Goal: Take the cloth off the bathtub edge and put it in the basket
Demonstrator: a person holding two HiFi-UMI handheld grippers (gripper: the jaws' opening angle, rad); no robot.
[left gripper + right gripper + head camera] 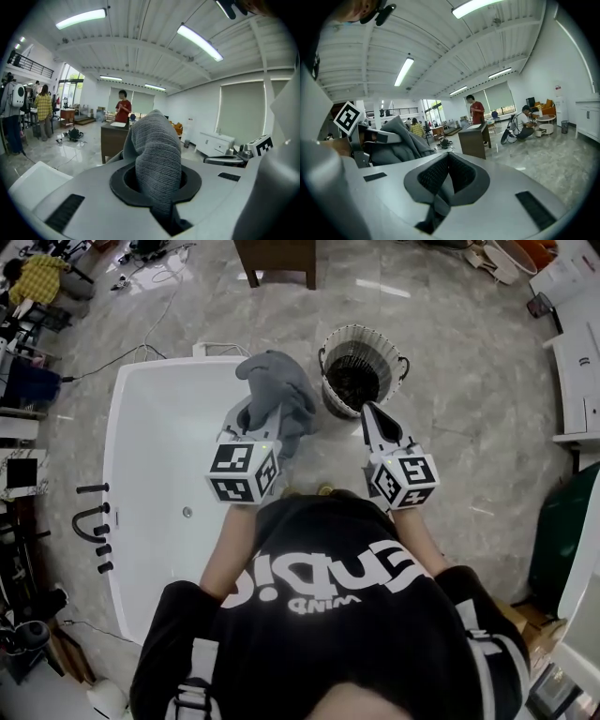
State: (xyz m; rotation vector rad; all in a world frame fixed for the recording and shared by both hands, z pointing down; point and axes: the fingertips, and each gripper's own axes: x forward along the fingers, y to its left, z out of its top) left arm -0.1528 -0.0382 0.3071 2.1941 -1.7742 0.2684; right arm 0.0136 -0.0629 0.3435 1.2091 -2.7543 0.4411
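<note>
A grey knitted cloth (277,390) hangs lifted over the right rim of the white bathtub (159,446), and my left gripper (255,420) is shut on it. In the left gripper view the cloth (157,150) rises in a hump between the jaws and fills the gap between them. The round wicker basket (360,371) stands on the floor just right of the tub, a little beyond the cloth. My right gripper (373,418) hovers in front of the basket with its jaws shut and nothing in them (446,174). From the right gripper view the cloth (403,140) shows at the left.
Black tap fittings (95,526) sit on the tub's left rim. A dark wooden desk (277,261) stands beyond the basket. White cabinets (577,362) and a green bin (562,531) line the right side. Cables and gear lie at the far left. A person in red (123,107) stands behind the desk.
</note>
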